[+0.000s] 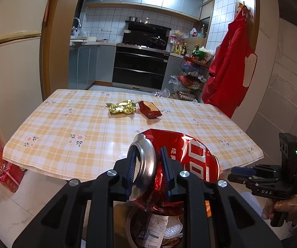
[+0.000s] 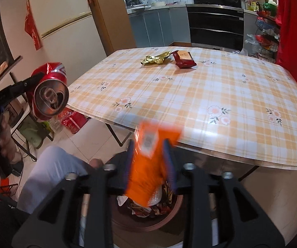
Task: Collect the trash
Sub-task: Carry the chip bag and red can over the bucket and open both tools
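Over the bin, right gripper stands wide, orange packet blurred between its fingers, apparently dropping. Left gripper clamps the can; release it next. Two wrappers remain far on the table.

The orange packet is motion-blurred, its print unreadable; whether the right claw touches it cannot be told. The bin is mostly hidden behind that claw; its contents are indistinct.
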